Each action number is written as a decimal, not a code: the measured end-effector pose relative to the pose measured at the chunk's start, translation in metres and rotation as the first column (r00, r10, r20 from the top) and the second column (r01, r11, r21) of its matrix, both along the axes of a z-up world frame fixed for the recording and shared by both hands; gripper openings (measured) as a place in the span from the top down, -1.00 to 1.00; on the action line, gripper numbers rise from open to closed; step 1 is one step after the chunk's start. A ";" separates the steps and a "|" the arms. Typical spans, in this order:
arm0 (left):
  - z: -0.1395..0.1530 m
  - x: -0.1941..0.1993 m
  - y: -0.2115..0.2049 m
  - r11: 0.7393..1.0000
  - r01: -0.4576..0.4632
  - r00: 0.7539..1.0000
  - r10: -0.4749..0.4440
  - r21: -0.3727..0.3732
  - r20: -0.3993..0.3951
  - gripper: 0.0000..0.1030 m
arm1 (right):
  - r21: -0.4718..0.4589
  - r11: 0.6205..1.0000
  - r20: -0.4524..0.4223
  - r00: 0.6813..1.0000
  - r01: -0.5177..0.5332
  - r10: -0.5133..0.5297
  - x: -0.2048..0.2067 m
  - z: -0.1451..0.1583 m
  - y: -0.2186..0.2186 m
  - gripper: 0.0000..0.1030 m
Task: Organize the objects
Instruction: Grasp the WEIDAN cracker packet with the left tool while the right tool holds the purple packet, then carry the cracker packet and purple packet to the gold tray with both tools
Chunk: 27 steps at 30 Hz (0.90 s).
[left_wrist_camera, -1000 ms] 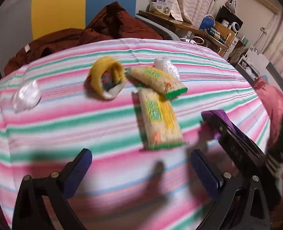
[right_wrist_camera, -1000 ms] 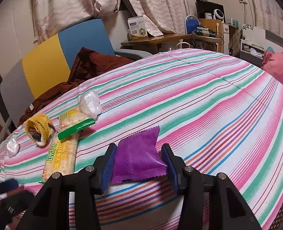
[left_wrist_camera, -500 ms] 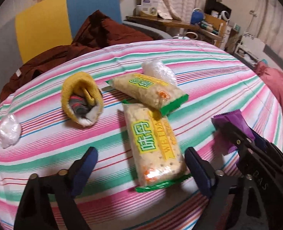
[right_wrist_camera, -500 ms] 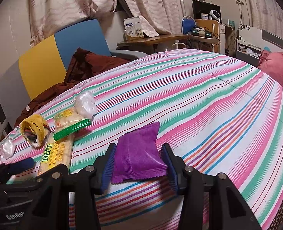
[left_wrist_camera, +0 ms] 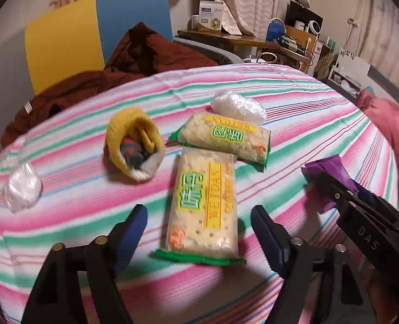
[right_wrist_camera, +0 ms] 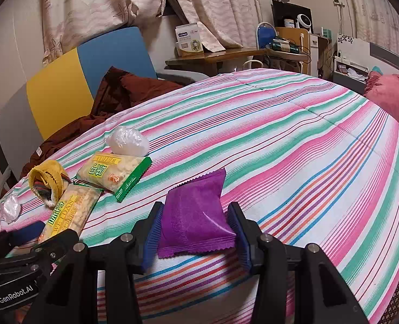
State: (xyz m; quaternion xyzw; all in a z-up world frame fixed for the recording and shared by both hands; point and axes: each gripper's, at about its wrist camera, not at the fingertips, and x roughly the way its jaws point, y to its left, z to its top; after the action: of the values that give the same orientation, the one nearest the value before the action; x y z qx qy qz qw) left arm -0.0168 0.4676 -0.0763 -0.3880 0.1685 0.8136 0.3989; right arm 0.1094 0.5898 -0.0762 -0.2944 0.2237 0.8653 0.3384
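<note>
Striped cloth in pink, green & white covers the table (left_wrist_camera: 72, 210), seen from both wrist cams.

Far left, near the table's left edge: small crumpled clear plastic wad (left_wrist_camera: 22, 186), lying alone, well apart from the rest. Next along, a yellow knit roll (left_wrist_camera: 134, 145) w/ dark striped fabric tucked inside, open end facing the cam. It sits just beside the two cracker packs, not touching as far as the views show.

Left gripper (left_wrist_camera: 199, 232) hangs low over the near cracker pack (left_wrist_camera: 203, 205), jaws to either side of the pack's near end. They've just been closing in from full width but are still wider than the pack; gaps show on both sides, pads not pressing. Pack lies lengthwise, green-sealed end toward the cam, on the cloth.

Beyond it the second cracker pack (left_wrist_camera: 226, 140) lies crosswise, its edge over or against the far end of the near pack; can't tell which. A bigger clear plastic bundle (left_wrist_camera: 237, 105) touches that pack's far side.

Right of centre: right gripper (right_wrist_camera: 196, 229) w/ jaws narrow, both blue pads pressed on the sides of a purple sachet (right_wrist_camera: 194, 216). Sachet's near crimped edge sits by the table's near edge, body tilted up & away. Rest of the table to the right is bare cloth.

Behind the table's far-left edge: chair w/ yellow & blue back (right_wrist_camera: 91, 64), dark red garment (left_wrist_camera: 145, 56) draped over it.
</note>
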 end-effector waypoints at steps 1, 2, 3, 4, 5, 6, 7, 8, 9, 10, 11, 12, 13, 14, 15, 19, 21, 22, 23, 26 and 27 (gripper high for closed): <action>-0.001 -0.001 0.004 1.000 0.008 1.000 -0.008 -0.013 -0.005 -0.56 | 0.001 1.000 0.002 1.000 0.000 0.000 0.000 0.000 0.000 0.06; -0.003 -0.002 0.007 0.999 0.018 1.000 -0.018 -0.030 -0.007 -0.56 | 0.002 1.000 0.002 1.000 0.000 0.000 -0.001 0.000 -0.001 0.06; -0.007 -0.005 0.010 0.998 0.026 1.000 -0.026 -0.052 0.001 -0.50 | 0.001 1.000 0.004 1.000 -0.001 0.001 -0.001 0.000 -0.001 0.06; -0.011 -0.007 0.011 0.998 0.032 0.999 -0.031 -0.060 0.013 -0.49 | 0.000 1.000 0.005 1.000 -0.002 0.002 -0.001 0.000 -0.001 0.06; -0.010 -0.007 0.009 0.998 0.033 0.999 -0.032 -0.046 0.012 -0.48 | -0.001 1.000 0.008 1.000 -0.003 0.003 -0.002 0.000 -0.001 0.05; -0.010 -0.007 0.009 0.998 0.033 0.999 -0.033 -0.047 0.011 -0.46 | 0.001 1.000 0.010 1.000 -0.003 0.003 -0.002 0.000 -0.002 0.05; -0.010 -0.007 0.008 0.998 0.035 0.999 -0.035 -0.047 0.011 -0.46 | 0.001 1.000 0.012 1.000 -0.004 0.004 -0.002 -0.001 -0.002 0.05; -0.011 -0.007 0.008 0.998 0.037 0.999 -0.037 -0.050 0.013 -0.47 | 0.003 1.000 0.015 1.000 -0.004 0.004 -0.002 -0.001 -0.002 0.05; -0.011 -0.007 0.008 0.998 0.041 0.999 -0.041 -0.052 0.016 -0.47 | 0.006 1.000 0.016 1.000 -0.004 0.004 -0.002 0.000 -0.002 0.05; -0.010 -0.006 0.007 0.998 0.048 0.999 -0.047 -0.050 0.016 -0.47 | 0.006 1.000 0.016 1.000 -0.005 0.004 -0.002 0.000 -0.002 0.05; -0.010 -0.005 0.005 0.998 0.054 0.998 -0.053 -0.045 0.016 -0.46 | 0.005 1.000 0.014 1.000 -0.005 0.005 -0.002 0.000 -0.002 0.05; -0.010 -0.005 0.002 0.998 0.054 0.999 -0.053 -0.037 0.011 -0.34 | 0.003 1.000 0.011 1.000 -0.004 0.004 -0.001 0.000 -0.002 0.05; -0.009 -0.004 -0.002 0.999 0.045 0.999 -0.045 -0.027 0.004 -0.09 | 0.003 1.000 0.009 1.000 -0.005 0.005 -0.001 0.000 -0.002 0.05; -0.008 -0.003 -0.006 0.999 0.037 0.999 -0.037 -0.017 0.001 -0.04 | 0.005 1.000 0.008 1.000 -0.005 0.005 0.000 0.000 -0.002 0.05; -0.008 -0.003 -0.010 1.000 0.027 1.000 -0.027 -0.010 0.001 0.05 | 0.009 1.000 0.009 1.000 -0.006 0.006 -0.001 0.001 -0.003 0.06; -0.004 0.001 -0.029 1.000 -0.001 1.000 0.002 0.025 -0.004 0.05 | 0.055 0.997 0.013 0.998 -0.054 0.053 -0.006 0.005 -0.013 0.06; -0.001 0.007 -0.037 0.999 -0.011 1.000 0.012 0.044 -0.024 0.05 | 0.096 0.988 0.001 0.992 -0.122 0.123 -0.010 0.010 -0.024 0.06; 0.002 0.011 -0.043 0.998 -0.015 0.999 0.017 0.057 -0.037 0.06 | 0.115 0.981 -0.007 0.988 -0.154 0.156 -0.011 0.012 -0.030 0.06; 0.004 0.015 -0.049 0.997 -0.018 0.998 0.022 0.069 -0.052 0.06 | 0.145 0.968 -0.016 0.978 -0.204 0.209 -0.013 0.015 -0.039 0.06; 0.009 0.024 -0.063 0.995 -0.029 0.996 0.037 0.096 -0.081 0.05 | 0.226 0.928 0.010 0.953 -0.298 0.303 -0.020 0.020 -0.062 0.06; 0.011 0.026 -0.069 0.994 -0.033 0.995 0.043 0.105 -0.086 0.05 | 0.242 0.919 0.027 0.949 -0.313 0.316 -0.024 0.019 -0.067 0.06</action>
State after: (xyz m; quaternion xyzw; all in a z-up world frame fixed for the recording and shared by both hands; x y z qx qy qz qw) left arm 0.0094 0.3989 -0.0656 -0.3338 0.1359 0.8450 0.3951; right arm 0.0859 0.5230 -0.0568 -0.2776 0.0680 0.9309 0.2274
